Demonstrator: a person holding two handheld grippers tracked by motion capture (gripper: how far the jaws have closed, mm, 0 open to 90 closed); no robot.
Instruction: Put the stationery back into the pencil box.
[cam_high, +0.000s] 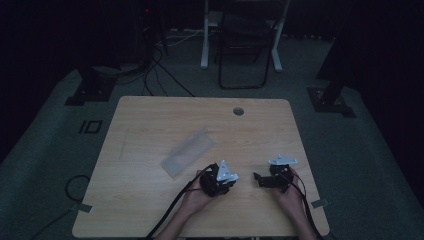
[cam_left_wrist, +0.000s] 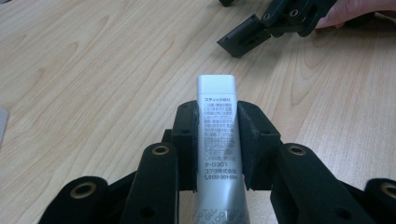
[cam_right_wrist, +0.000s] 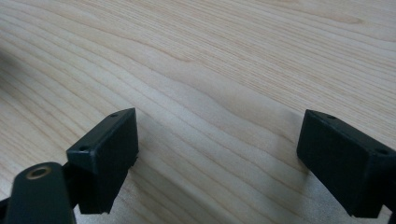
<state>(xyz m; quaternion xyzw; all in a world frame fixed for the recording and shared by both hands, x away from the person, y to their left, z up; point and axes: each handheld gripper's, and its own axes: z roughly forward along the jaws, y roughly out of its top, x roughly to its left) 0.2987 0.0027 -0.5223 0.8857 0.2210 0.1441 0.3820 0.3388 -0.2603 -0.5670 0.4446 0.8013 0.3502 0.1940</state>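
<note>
Glue stick (cam_left_wrist: 216, 140) sits clamped between the left gripper (cam_left_wrist: 216, 144) pads; right gripper (cam_right_wrist: 217, 154) rests on the wooden table (cam_right_wrist: 210, 56), jaws wide apart, nothing between them.

Left gripper (cam_left_wrist: 217, 140) clamped on a glue stick (cam_left_wrist: 216, 140), over wooden table (cam_left_wrist: 93, 70).
Silver-white glue stick tube sits lengthwise between the two black pads (cam_left_wrist: 186, 140), both pressing its sides; square end sticks out past them, Japanese print facing up. Farther off, top right, the other gripper (cam_left_wrist: 261, 29) with one flat pad toward us, a hand (cam_left_wrist: 355, 10) behind it. Pale object edge at far left.
</note>
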